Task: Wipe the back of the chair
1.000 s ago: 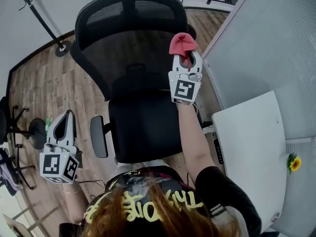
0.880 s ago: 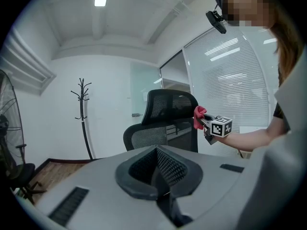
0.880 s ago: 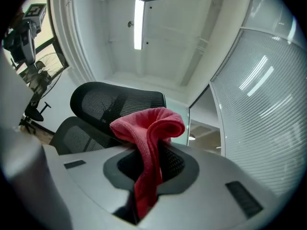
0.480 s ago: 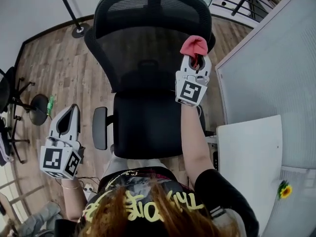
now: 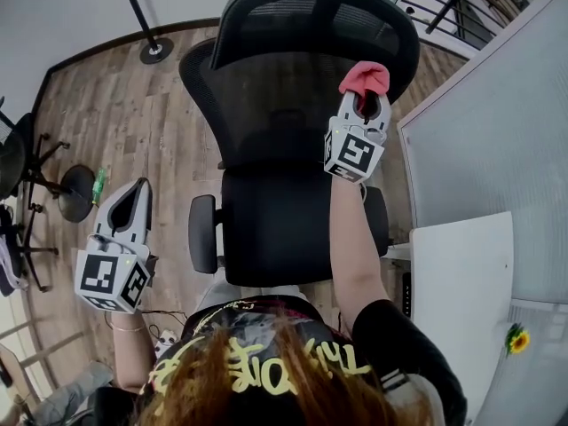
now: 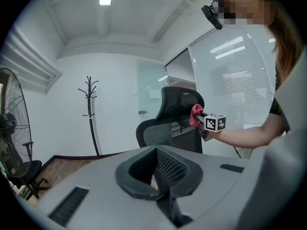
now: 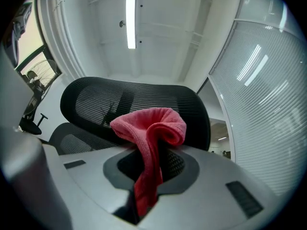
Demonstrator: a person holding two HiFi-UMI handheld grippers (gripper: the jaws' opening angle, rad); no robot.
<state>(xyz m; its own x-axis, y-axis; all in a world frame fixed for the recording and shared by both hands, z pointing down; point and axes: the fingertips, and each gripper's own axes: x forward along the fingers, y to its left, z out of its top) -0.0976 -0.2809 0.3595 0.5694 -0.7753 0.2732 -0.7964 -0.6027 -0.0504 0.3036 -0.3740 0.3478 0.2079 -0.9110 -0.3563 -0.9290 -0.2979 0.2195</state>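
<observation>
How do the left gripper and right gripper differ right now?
The right gripper is clamped on a red cloth; the left gripper is shut on nothing. The right gripper is raised to the upper right edge of the mesh chair back; the left gripper hangs low beside the chair, over the wood floor, apart from it. Both are white, carry a marker cube and have their jaws closed.

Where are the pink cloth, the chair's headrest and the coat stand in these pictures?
pink cloth [image 7: 152, 122]: right gripper view, on its bunched top fold.
headrest [image 5: 312, 9]: head view, on the middle of its mesh.
coat stand [image 6: 90, 114]: left gripper view, on its upright pole.
</observation>
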